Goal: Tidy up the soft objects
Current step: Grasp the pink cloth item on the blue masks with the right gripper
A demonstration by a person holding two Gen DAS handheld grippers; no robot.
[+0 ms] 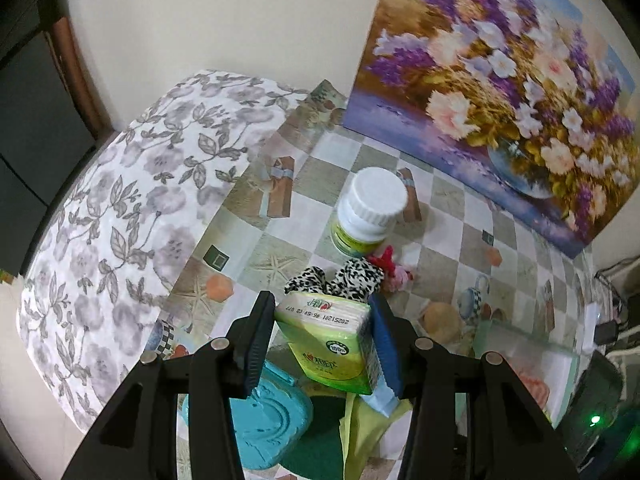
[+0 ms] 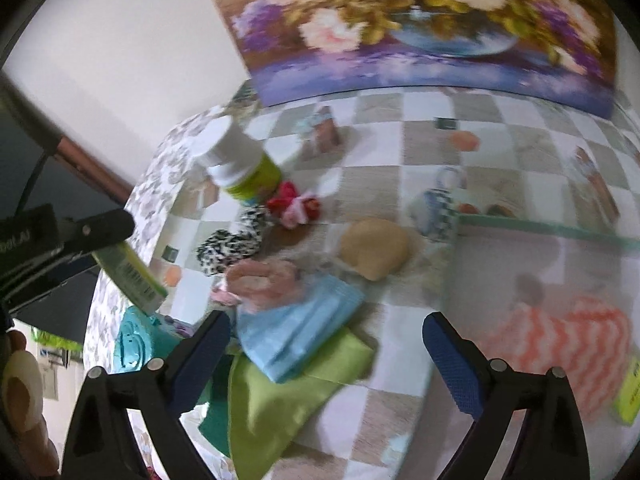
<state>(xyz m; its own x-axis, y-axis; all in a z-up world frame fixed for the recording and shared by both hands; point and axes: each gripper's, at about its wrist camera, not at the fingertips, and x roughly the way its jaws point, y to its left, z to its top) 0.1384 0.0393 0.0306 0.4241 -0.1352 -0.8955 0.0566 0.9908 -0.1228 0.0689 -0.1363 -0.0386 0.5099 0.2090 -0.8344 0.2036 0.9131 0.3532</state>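
Yellow-green cloth [image 2: 280, 392] lies on checkered tablecloth [image 2: 400, 152] below floral painting [image 2: 420, 20].

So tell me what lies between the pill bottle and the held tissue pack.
Left wrist view: leopard-print scrunchie sits between pill bottle and tissue pack in the left claw.

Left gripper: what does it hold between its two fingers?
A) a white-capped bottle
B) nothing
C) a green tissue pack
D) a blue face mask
C: the left gripper is shut on the green tissue pack, lifted above the table; the white-capped bottle stands apart.
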